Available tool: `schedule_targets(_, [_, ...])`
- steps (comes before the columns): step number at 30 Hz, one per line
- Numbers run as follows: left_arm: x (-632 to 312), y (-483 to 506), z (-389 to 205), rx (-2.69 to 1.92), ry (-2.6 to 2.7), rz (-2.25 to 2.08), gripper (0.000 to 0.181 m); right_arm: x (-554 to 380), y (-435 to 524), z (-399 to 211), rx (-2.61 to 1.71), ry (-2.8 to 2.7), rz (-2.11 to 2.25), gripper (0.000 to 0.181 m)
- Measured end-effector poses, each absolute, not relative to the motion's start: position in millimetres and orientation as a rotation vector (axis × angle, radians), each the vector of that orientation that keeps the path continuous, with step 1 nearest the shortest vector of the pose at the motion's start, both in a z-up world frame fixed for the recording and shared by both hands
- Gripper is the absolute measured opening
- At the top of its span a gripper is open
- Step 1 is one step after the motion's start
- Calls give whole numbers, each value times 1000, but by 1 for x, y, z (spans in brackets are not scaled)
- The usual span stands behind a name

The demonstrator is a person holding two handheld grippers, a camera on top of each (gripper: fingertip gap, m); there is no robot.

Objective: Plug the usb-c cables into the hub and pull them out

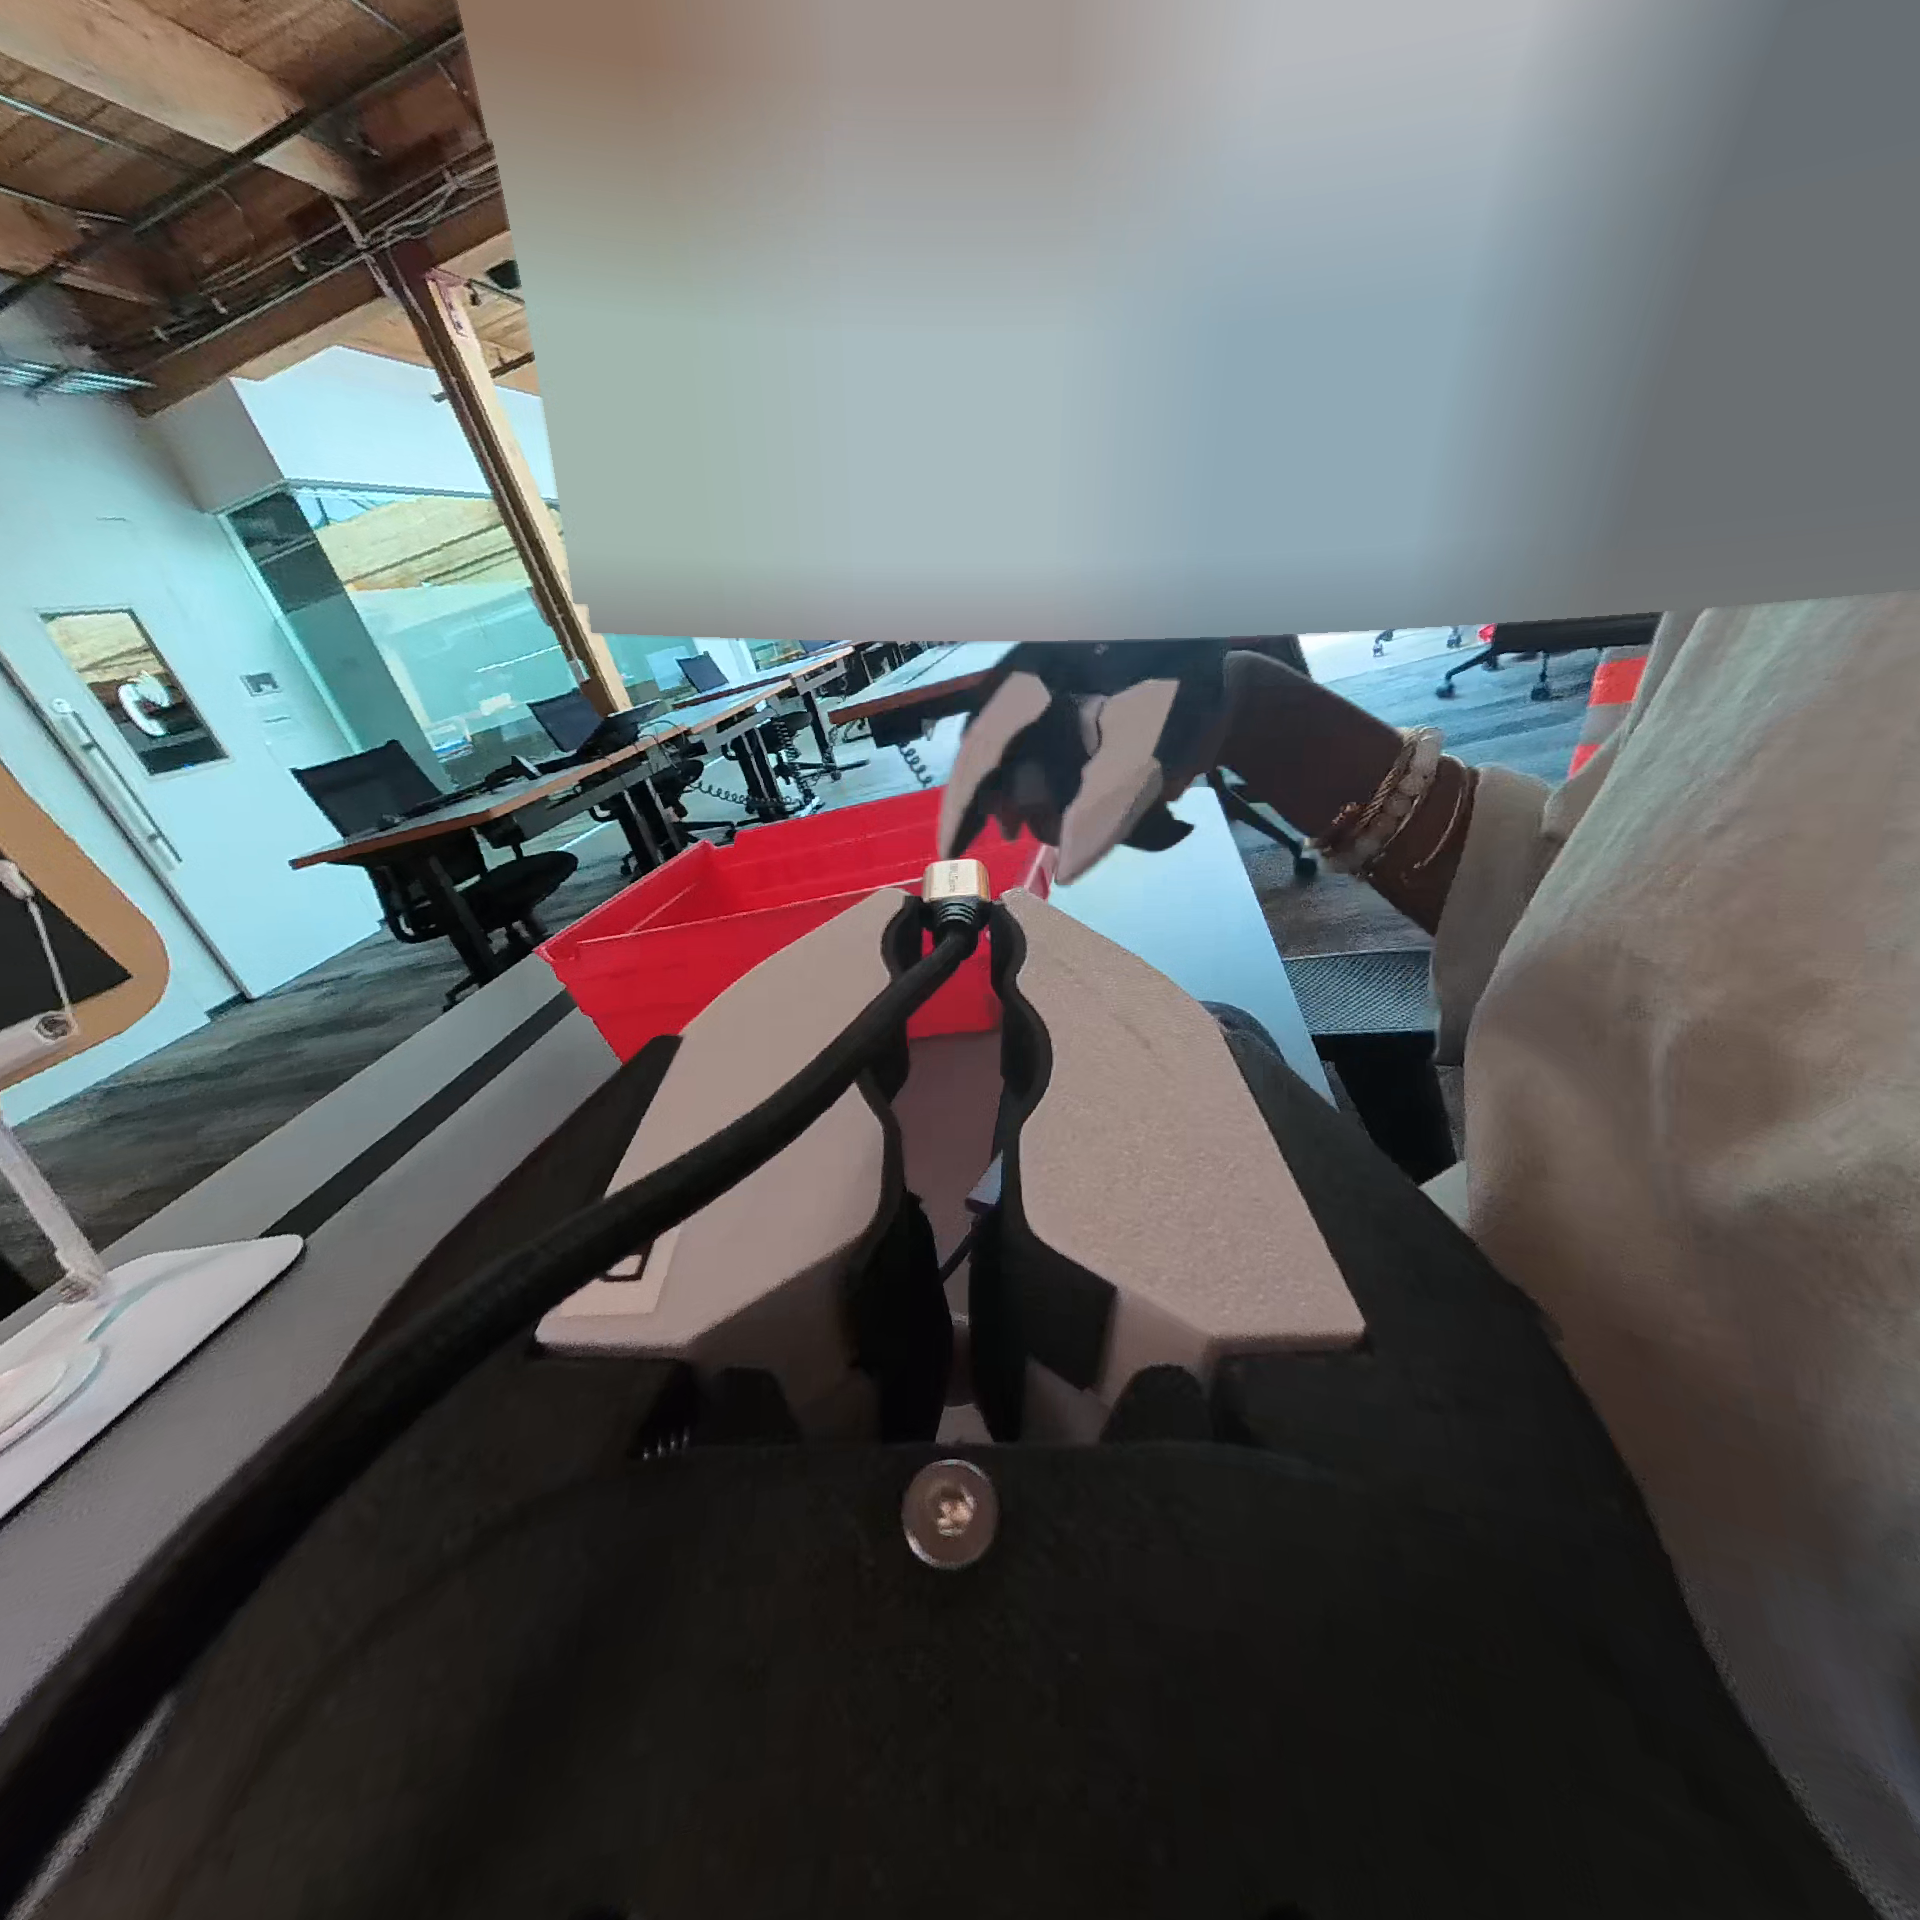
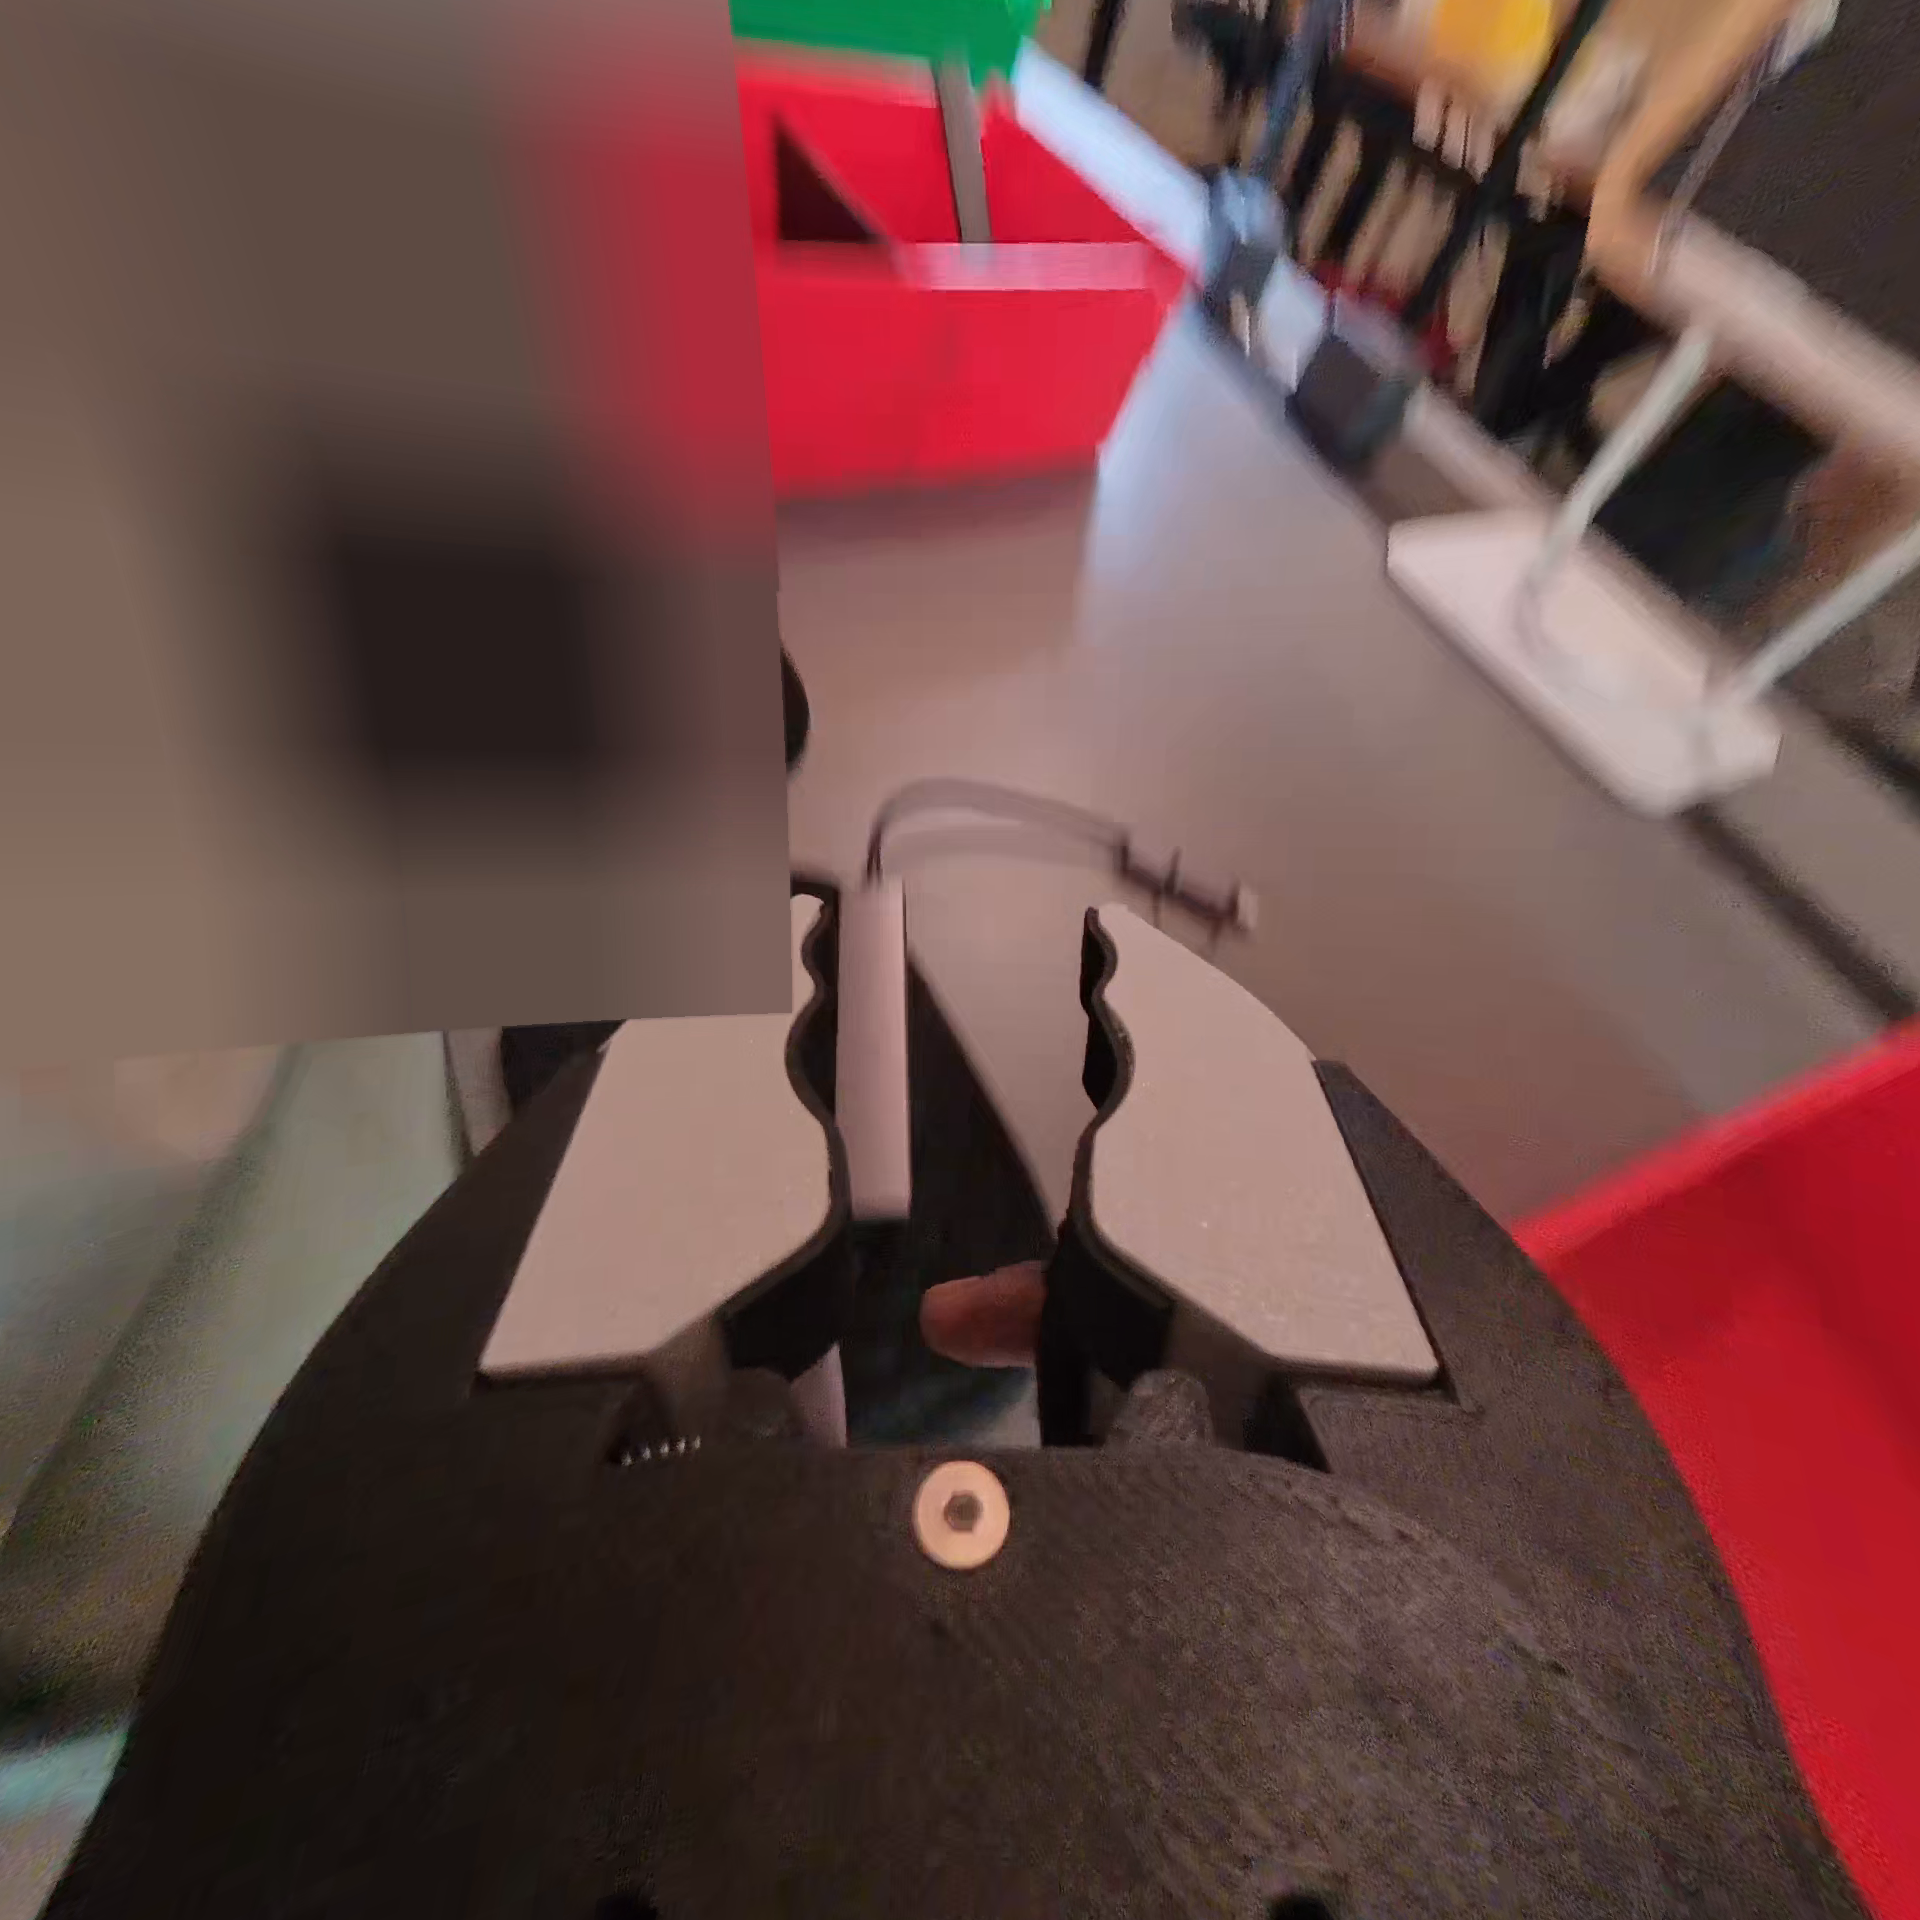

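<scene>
In the left wrist view my left gripper (image 1: 956, 920) is shut on a black braided usb-c cable (image 1: 727, 1122). Its silver plug (image 1: 956, 883) sticks out past the fingertips. The cable trails back to the lower left. My right gripper (image 1: 1049, 790) is in the air beyond the plug, held by a hand with bracelets. In the blurred right wrist view my right gripper (image 2: 951, 935) holds a thin pale hub (image 2: 873, 1049) on edge against its left finger. The hub's short pale lead (image 2: 997, 821) curves right to a small plug (image 2: 1195, 894).
A red bin (image 1: 769, 935) stands on the grey table (image 2: 1195, 644) ahead, also seen in the right wrist view (image 2: 935, 364). A second red bin (image 2: 1714, 1299) is at lower right. A white stand base (image 1: 135, 1309) sits left. A pale sleeve (image 1: 1662, 1039) fills the right. My right fingertips sit around 15 centimeters from my left ones. Both grippers' tips are roughly 20 centimeters from the hub's short pale lead (image 2: 997, 821).
</scene>
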State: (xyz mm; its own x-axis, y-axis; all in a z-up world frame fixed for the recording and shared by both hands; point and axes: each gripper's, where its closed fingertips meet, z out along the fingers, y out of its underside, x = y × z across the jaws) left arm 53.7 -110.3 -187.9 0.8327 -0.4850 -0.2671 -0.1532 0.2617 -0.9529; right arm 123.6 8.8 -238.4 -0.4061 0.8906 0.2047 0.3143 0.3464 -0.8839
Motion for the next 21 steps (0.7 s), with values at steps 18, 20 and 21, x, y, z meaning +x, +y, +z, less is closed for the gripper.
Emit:
schedule_targets(18, [68, -93, -208, -1354, 648, -242, 10, 140, 20, -317, -1106, -2075, 978, 23])
schedule_targets(20, [67, -94, -207, -1348, 653, -227, 10, 143, 17, -279, -995, -1995, 992, 23])
schedule_targets(21, [66, -95, -206, -1346, 647, -227, 10, 145, 15, -260, -938, -1962, 994, 23])
